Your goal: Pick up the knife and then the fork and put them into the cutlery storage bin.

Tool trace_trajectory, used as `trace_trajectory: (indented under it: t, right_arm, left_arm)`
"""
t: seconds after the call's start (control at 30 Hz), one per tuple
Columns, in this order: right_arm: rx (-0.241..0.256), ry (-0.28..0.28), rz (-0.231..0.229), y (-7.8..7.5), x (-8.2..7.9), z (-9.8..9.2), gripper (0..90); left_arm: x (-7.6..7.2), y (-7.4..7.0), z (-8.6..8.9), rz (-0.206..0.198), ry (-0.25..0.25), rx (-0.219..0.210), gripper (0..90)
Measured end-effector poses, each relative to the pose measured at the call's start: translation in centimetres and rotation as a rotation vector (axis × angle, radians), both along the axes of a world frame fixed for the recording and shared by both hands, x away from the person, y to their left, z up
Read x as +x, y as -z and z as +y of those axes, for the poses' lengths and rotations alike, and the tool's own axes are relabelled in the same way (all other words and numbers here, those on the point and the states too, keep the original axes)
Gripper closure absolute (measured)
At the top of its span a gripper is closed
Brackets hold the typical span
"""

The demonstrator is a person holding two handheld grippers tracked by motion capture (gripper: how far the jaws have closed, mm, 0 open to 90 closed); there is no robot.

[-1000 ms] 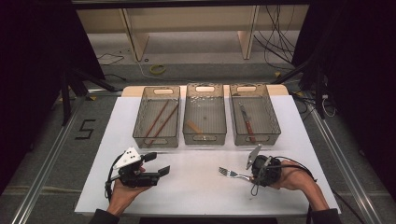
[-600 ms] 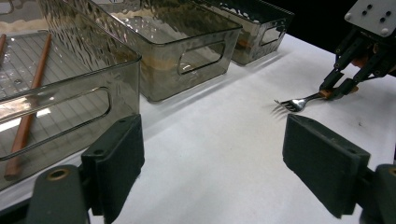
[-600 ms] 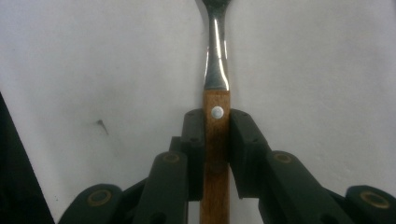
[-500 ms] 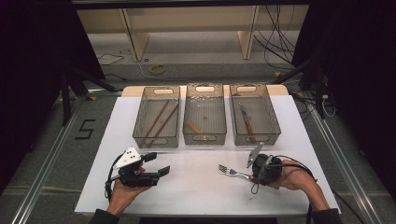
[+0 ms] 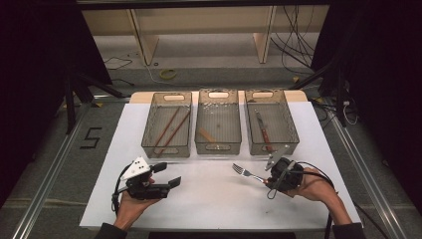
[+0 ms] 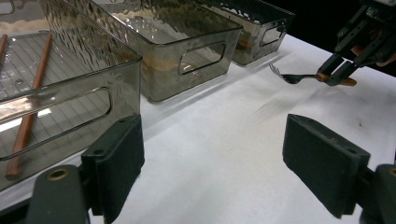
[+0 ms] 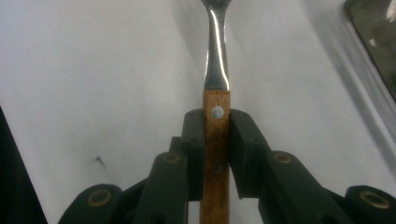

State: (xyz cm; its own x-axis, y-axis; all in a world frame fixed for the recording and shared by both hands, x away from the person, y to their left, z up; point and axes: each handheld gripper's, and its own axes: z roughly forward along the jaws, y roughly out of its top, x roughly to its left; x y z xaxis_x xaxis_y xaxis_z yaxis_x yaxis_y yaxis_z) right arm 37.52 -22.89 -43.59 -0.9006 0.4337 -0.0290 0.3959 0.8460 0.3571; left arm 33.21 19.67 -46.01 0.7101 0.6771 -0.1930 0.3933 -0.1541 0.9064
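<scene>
Fork [image 5: 247, 174], light, rigid, slick on its steel neck, sits clamped by its wooden handle in the right gripper [image 5: 271, 180] just above the white table [image 5: 214, 199], handle judged the surest hold; left gripper [image 5: 166, 175] gapes empty.

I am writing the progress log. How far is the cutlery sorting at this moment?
Done: chopsticks lie in the left bin, a knife in the right bin. In hand: the right claw grips the fork by its wooden handle above the table. Left: putting the fork in a bin. The left claw is open, empty.
</scene>
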Motion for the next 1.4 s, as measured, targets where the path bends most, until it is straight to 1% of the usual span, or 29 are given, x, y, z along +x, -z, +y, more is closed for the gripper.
trace_trajectory:
  t: [0.07,0.1,0.13,0.17,0.23,0.27,0.33,0.4,0.43,0.6,0.63,0.67,0.73,0.77,0.8,0.83,0.9,0.97,1.0,1.07,1.1,1.2,1.23,1.33,1.37,1.4]
  right_arm:
    - [0.014,0.008,-0.003,-0.2,0.0,-0.1,77.8]
    - [0.026,0.022,0.004,-0.3,0.0,0.0,77.7]
    - [0.033,0.016,-0.002,-0.3,0.1,-0.1,77.8]
    - [0.040,0.029,0.008,-0.5,0.0,-0.1,77.8]
    - [0.048,0.031,0.007,-0.6,0.0,-0.1,77.8]
    - [0.051,0.047,0.006,-0.7,0.0,-0.1,77.8]
    - [0.069,0.045,-0.002,-0.8,0.1,-0.2,77.8]
    - [0.085,0.054,0.006,-1.0,0.1,-0.3,77.8]
    - [0.090,0.050,-0.004,-1.0,0.1,-0.4,77.8]
    - [0.119,0.074,-0.006,-1.6,0.2,-0.5,77.8]
    - [0.127,0.071,-0.018,-1.6,0.2,-0.6,77.8]
    - [0.134,0.071,-0.015,-1.8,0.3,-0.6,77.8]
    - [0.134,0.079,-0.018,-1.9,0.3,-0.6,77.8]
    - [0.139,0.073,-0.029,-2.0,0.3,-0.6,77.8]
    - [0.142,0.082,-0.024,-2.1,0.3,-0.6,77.8]
    - [0.146,0.081,-0.030,-2.2,0.4,-0.7,77.8]
    - [0.162,0.090,-0.037,-2.5,0.6,-0.7,77.8]
    - [0.176,0.096,-0.032,-2.7,0.7,-0.7,77.8]
    - [0.180,0.098,-0.044,-2.8,0.8,-0.7,77.8]
    - [0.194,0.097,-0.045,-3.0,1.0,-0.7,77.8]
    - [0.201,0.107,-0.045,-3.1,1.0,-0.8,77.8]
    - [0.216,0.115,-0.060,-3.3,1.2,-0.8,77.8]
    - [0.219,0.122,-0.056,-3.4,1.2,-0.8,77.8]
    - [0.237,0.124,-0.068,-3.7,1.4,-0.9,77.8]
    - [0.245,0.135,-0.065,-3.8,1.4,-0.9,77.8]
    - [0.252,0.132,-0.075,-3.9,1.5,-1.0,77.8]
  left_arm:
    - [0.0,0.0,0.0,0.000,-0.002,-0.004,20.1]
    - [0.0,0.0,0.0,-0.001,-0.001,-0.002,20.1]
    - [0.0,0.0,0.0,-0.001,-0.003,-0.005,20.1]
    - [0.0,0.0,0.0,0.000,-0.003,-0.004,20.0]
    - [0.0,0.0,0.0,0.000,-0.001,0.000,20.1]
    - [0.0,0.0,0.0,0.000,-0.001,0.000,20.1]
    - [0.0,0.0,0.0,0.000,-0.002,0.001,20.1]
    - [0.0,0.0,0.0,0.001,-0.005,-0.004,20.1]
    - [0.0,0.0,0.0,0.001,-0.006,-0.005,20.1]
    - [0.0,0.0,0.0,-0.001,-0.008,-0.005,20.1]
    - [0.0,0.0,0.0,0.000,-0.007,-0.004,20.1]
    - [0.0,0.0,0.0,-0.001,-0.008,-0.005,20.1]
    - [0.0,0.0,0.0,0.001,-0.008,-0.004,20.1]
    - [0.0,0.0,0.0,0.002,-0.008,-0.004,20.1]
    - [0.0,0.0,0.0,0.001,-0.009,-0.004,20.1]
    - [0.0,0.0,0.0,0.001,-0.009,-0.005,20.1]
    - [0.0,0.0,0.0,0.001,-0.010,-0.005,20.1]
    - [0.0,0.0,0.0,0.001,-0.011,-0.007,20.1]
    - [0.0,0.0,0.0,0.001,-0.011,-0.006,20.1]
    - [0.0,0.0,0.0,0.000,-0.010,-0.006,20.1]
    - [0.0,0.0,0.0,0.001,-0.010,-0.007,20.1]
    - [0.0,0.0,0.0,0.001,-0.010,-0.006,20.0]
    - [0.0,0.0,0.0,0.000,-0.010,-0.007,20.0]
    - [0.0,0.0,0.0,0.001,-0.011,-0.007,20.0]
    - [0.0,0.0,0.1,0.001,-0.010,-0.006,20.1]
    - [0.0,0.0,0.0,0.001,-0.010,-0.006,20.1]
